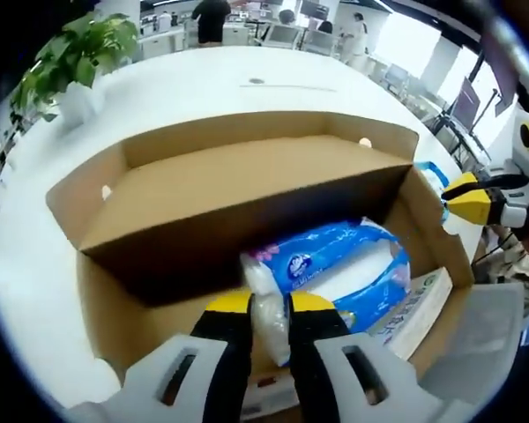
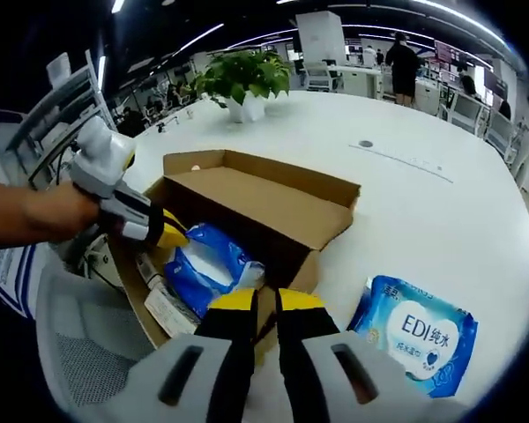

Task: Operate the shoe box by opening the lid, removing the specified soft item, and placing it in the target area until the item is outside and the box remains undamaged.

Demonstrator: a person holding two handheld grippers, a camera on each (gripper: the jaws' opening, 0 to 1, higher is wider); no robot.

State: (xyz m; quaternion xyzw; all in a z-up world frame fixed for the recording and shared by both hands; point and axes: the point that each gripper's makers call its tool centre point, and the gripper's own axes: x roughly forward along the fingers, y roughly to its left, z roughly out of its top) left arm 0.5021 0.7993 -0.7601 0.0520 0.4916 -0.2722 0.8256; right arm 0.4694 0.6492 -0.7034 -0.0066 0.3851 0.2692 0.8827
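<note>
The cardboard shoe box (image 1: 106, 291) lies open on the white table, and its lid (image 1: 247, 181) stands up and leans over the far half. Inside lies a blue-and-white soft tissue pack (image 1: 353, 260). My left gripper (image 1: 270, 304) is shut on the pack's clear plastic end at the near side of the box. In the right gripper view the same pack (image 2: 203, 264) sits in the box (image 2: 247, 198) with the left gripper (image 2: 172, 236) on it, held by a hand. My right gripper (image 2: 257, 304) is shut on the box's side wall, and its yellow tip (image 1: 467, 198) shows at the box's right edge.
A white booklet (image 1: 419, 304) lies in the box beside the pack. A blue EDI wipes pack (image 2: 414, 339) rests on the table (image 2: 423, 203) outside the box. A potted plant (image 2: 242, 79) stands at the table's far side. A grey mesh chair (image 2: 79, 352) is close by.
</note>
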